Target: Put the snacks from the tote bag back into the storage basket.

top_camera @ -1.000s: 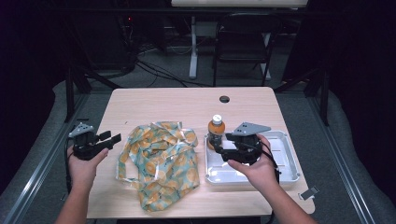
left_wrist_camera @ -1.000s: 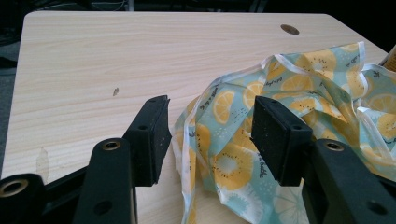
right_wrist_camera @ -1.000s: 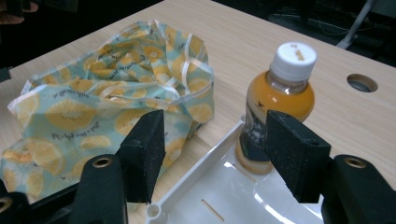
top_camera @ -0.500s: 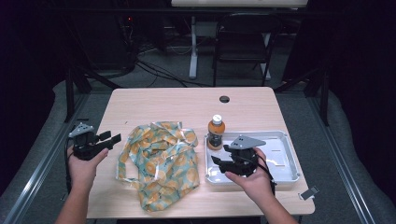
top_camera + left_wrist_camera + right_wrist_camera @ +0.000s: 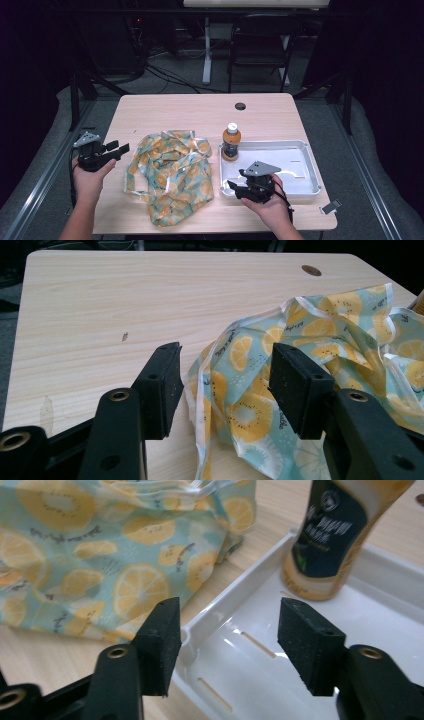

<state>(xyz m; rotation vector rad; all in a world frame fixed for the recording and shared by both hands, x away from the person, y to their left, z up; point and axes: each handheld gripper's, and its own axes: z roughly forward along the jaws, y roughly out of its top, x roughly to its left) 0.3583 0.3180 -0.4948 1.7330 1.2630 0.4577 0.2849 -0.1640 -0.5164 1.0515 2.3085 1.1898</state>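
Resting on the table (image 5: pixel 165 107) are one lemon-print cloth bag (image 5: pixel 172 172), one white tray (image 5: pixel 300 150) and one juice bottle (image 5: pixel 231 142) standing in the tray's corner nearest the bag. Right hand-held gripper (image 5: pixel 227 630), jaws just narrowing yet wide and empty, straddles the tray's rim beside the bag. Left hand-held gripper (image 5: pixel 222 385) gapes empty at the bag's far edge, bare wood beyond.

The high view looks forward and down over the whole surface (image 5: pixel 190 107) from afar. The left tool view sits low and close, facing the fruit-print cloth (image 5: pixel 310 365). The right tool view looks closely at the tray (image 5: pixel 260 645); both share that cloth.
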